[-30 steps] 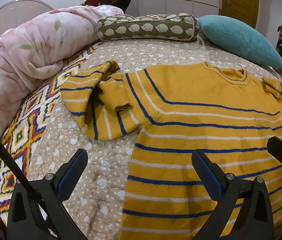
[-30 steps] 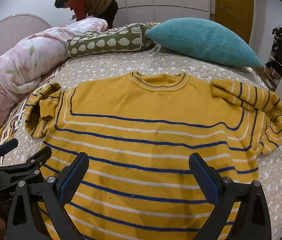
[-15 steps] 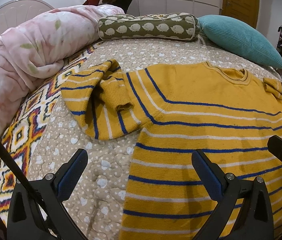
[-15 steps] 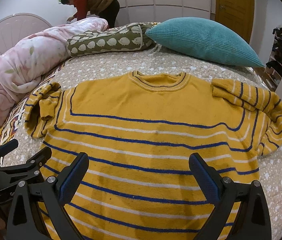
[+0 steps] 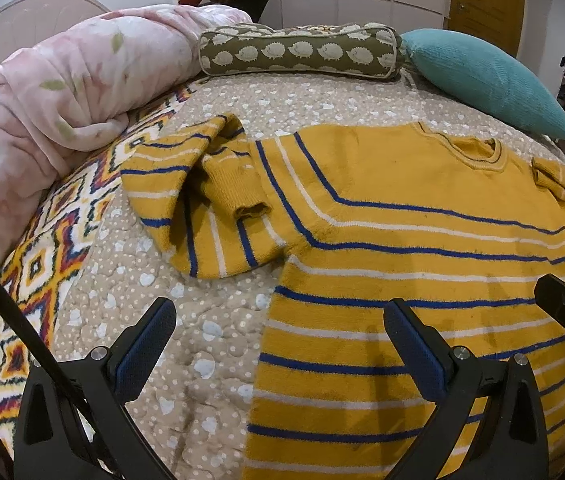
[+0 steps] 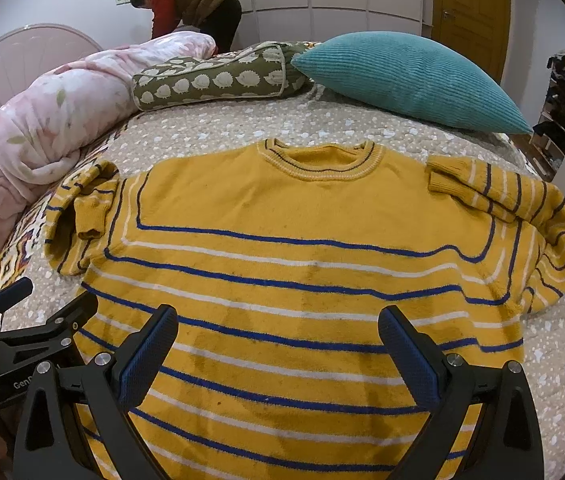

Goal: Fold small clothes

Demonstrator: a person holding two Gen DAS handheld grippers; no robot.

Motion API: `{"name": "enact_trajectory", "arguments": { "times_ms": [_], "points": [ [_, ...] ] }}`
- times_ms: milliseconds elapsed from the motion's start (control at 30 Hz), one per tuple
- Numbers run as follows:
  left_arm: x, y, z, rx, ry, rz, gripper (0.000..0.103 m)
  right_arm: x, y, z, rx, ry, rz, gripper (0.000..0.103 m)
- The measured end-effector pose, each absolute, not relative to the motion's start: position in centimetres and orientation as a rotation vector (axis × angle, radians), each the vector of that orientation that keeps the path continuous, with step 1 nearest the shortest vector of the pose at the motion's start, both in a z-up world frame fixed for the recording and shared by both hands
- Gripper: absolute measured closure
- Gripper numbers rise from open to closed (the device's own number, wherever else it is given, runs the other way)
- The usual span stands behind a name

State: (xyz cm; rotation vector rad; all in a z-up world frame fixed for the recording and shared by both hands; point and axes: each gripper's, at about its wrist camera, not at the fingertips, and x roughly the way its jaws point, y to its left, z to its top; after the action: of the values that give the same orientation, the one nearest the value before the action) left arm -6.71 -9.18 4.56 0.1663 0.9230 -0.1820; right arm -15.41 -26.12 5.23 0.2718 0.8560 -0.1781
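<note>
Right wrist view shows us both wide-apart grippers, right (image 6: 278,344) and left (image 5: 278,340), over the fuzzy striped sweater (image 6: 302,264).

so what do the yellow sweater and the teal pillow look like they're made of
The yellow blue-and-white-striped sweater looks like a soft, fuzzy knit, probably wool or acrylic: its surface is napped and the collar and cuffs are ribbed. The teal ribbed pillow looks like matte corduroy or rib-knit fabric, judging by its fine parallel ridges.
</note>
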Motion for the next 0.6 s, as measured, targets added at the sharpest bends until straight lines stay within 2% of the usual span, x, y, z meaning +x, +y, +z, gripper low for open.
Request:
{"name": "enact_trajectory", "arguments": {
  "times_ms": [600],
  "points": [
    [-6.4, -9.3, 3.5, 0.152, 0.974, -0.162, 0.000, -15.0, -26.3, 3.7, 0.256, 0.904, -0.193, 0.001]
  ]
}}
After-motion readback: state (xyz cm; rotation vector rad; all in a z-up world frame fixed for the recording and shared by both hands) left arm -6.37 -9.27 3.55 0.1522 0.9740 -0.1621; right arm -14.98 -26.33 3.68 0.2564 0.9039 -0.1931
